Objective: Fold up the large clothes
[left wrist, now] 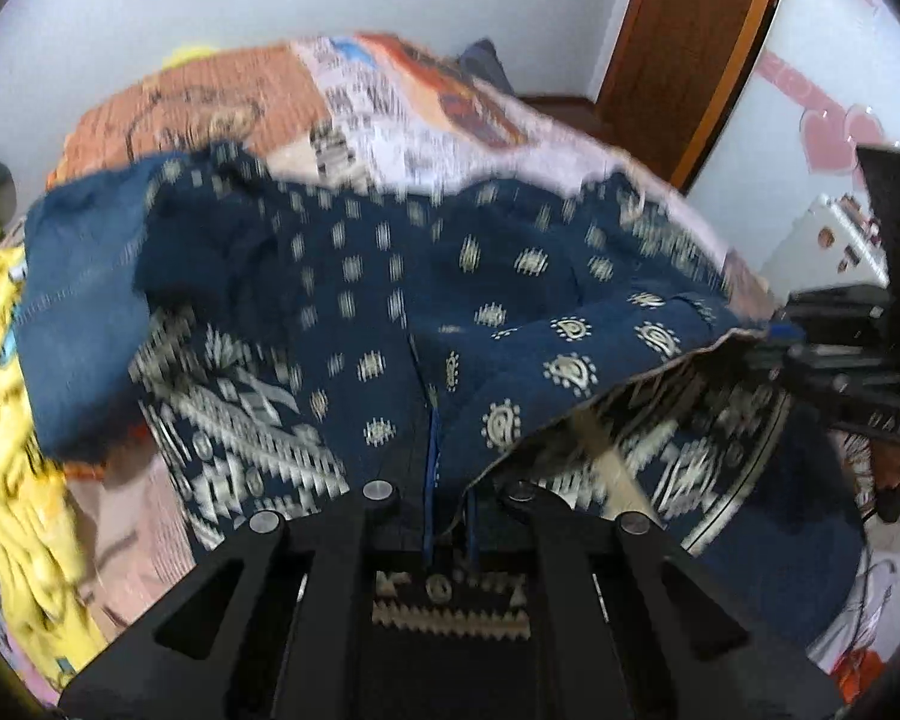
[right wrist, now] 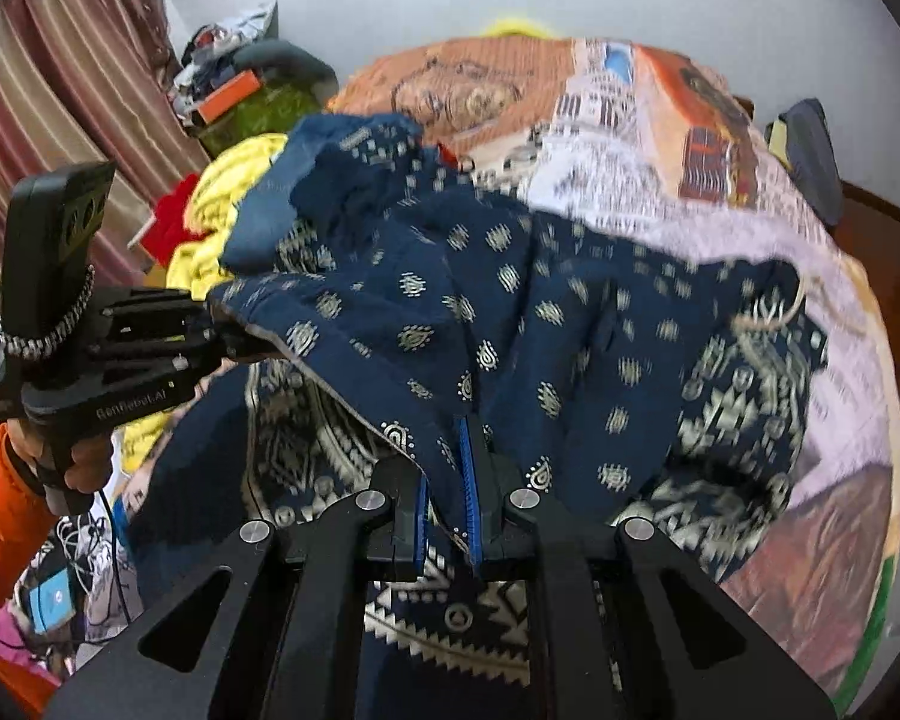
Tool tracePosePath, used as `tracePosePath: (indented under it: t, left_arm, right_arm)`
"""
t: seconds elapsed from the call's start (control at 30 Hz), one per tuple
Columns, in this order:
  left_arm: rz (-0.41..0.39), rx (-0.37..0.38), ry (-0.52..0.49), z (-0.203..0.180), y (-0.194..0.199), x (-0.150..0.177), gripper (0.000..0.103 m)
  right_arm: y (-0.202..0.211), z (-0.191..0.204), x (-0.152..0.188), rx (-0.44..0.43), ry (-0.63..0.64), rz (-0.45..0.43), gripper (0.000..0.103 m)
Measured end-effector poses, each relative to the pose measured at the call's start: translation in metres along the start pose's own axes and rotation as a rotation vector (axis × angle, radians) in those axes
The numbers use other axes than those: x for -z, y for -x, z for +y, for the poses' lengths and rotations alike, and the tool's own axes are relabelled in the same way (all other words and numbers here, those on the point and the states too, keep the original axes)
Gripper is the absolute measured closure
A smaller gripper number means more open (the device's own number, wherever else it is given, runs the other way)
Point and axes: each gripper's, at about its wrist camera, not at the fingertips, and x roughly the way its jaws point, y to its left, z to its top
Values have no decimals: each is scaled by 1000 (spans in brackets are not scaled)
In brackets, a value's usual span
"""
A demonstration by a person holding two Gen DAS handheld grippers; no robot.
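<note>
A large navy garment point(left wrist: 390, 276) with a cream print lies rumpled across the bed, its near edge lifted off the cover. My left gripper point(left wrist: 447, 516) is shut on a fold of that edge, the cloth running up between its fingers. In the right wrist view the same garment point(right wrist: 510, 312) drapes toward me, and my right gripper point(right wrist: 450, 516) is shut on it, blue pads point(right wrist: 467, 468) pinching the fabric. Each gripper shows in the other's view: the right gripper point(left wrist: 774, 342) at the right, the left gripper point(right wrist: 228, 330) at the left, held by a hand point(right wrist: 84, 462) in an orange sleeve.
The bed's printed orange, white and pink cover point(right wrist: 630, 138) lies under the garment. A yellow cloth point(left wrist: 24, 420) is heaped at the left beside a red one point(right wrist: 168, 222). A wooden door point(left wrist: 690, 48) stands at the back right. Striped curtains point(right wrist: 78, 90) and clutter fill the left.
</note>
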Motion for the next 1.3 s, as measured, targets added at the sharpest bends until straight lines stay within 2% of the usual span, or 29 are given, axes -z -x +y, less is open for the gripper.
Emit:
tracePosePath:
  t: [0.2, 0.33, 0.4, 0.47, 0.5, 0.57, 0.6, 0.63, 0.73, 0.83, 1.0, 1.2, 1.3]
  left_arm:
    - [98, -29, 18, -1, -35, 30, 93]
    - [80, -40, 29, -2, -32, 35, 90]
    - [81, -39, 33, -2, -29, 36, 85]
    - [85, -31, 35, -2, -26, 38, 75]
    - [87, -29, 35, -2, -24, 39, 73]
    - [88, -29, 30, -3, -15, 41, 60]
    - [89, -60, 27, -4, -11, 42, 38]
    - [81, -85, 27, -6, -7, 45, 26]
    - [51, -103, 25, -2, 10, 47, 25]
    - [18, -125, 48, 12, 29, 43, 25]
    - [-63, -152, 145, 48, 57, 21, 23]
    - [-107, -151, 302, 108, 51, -22, 22]
    - [-108, -115, 379, 138, 39, -39, 22]
  right_arm:
    - [-18, -3, 18, 21, -17, 89, 92]
    - [-22, -5, 26, 7, -28, 161, 71]
    - [-14, -4, 30, -16, -18, 151, 62]
    - [-7, -3, 31, -14, -12, 147, 54]
    - [-4, -4, 32, -13, -12, 146, 53]
    - [6, -6, 34, -15, -18, 138, 53]
    - [9, -8, 35, -10, -22, 133, 53]
    - [12, -10, 35, -3, -27, 128, 52]
    - [26, -17, 34, 55, -43, 85, 47]
    - [40, -29, 31, 78, -69, 35, 45]
    - [54, -62, 17, 113, -180, -46, 40]
    - [49, -97, 1, 148, -278, -81, 39]
    - [38, -121, -6, 165, -326, -67, 39]
